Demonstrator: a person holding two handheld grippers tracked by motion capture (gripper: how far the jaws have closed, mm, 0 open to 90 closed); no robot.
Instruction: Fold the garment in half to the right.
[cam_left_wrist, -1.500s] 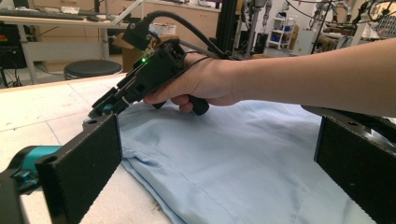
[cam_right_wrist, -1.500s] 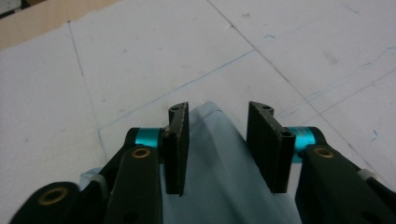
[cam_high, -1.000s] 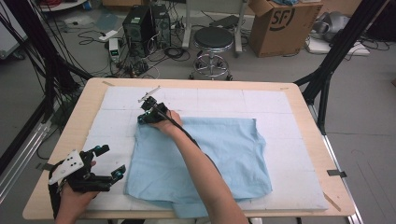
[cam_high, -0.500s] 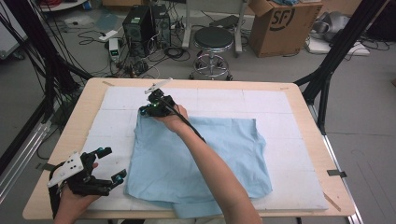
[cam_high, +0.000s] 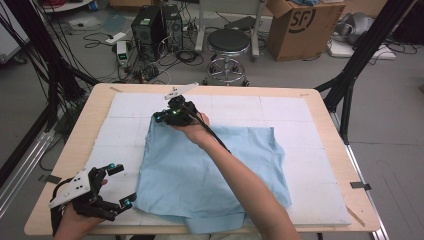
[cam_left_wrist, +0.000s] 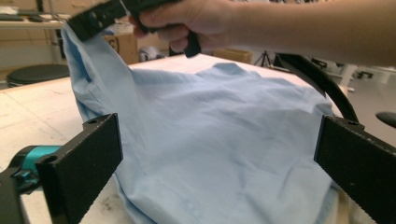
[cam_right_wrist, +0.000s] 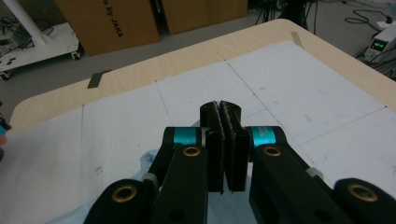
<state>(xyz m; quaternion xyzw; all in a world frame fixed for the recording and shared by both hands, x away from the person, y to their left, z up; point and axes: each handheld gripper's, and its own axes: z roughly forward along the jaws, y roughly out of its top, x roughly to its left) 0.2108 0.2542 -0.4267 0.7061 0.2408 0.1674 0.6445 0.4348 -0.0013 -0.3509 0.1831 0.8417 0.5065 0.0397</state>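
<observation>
Cloth (cam_high: 215, 175), light blue, lies on the white mat (cam_high: 310, 115) over the wooden table (cam_high: 75, 150), toward the near edge, far-left corner lifted. At left my left gripper (cam_high: 107, 192) sits off the cloth's near-left corner, jaws spread wide, nothing between them, cloth just ahead in the left gripper view (cam_left_wrist: 210, 140). Right of it, my right gripper (cam_high: 167, 116) is clamped shut on that raised corner; in the right gripper view the jaws (cam_right_wrist: 223, 140) are pressed together, blue fabric showing just under them.
</observation>
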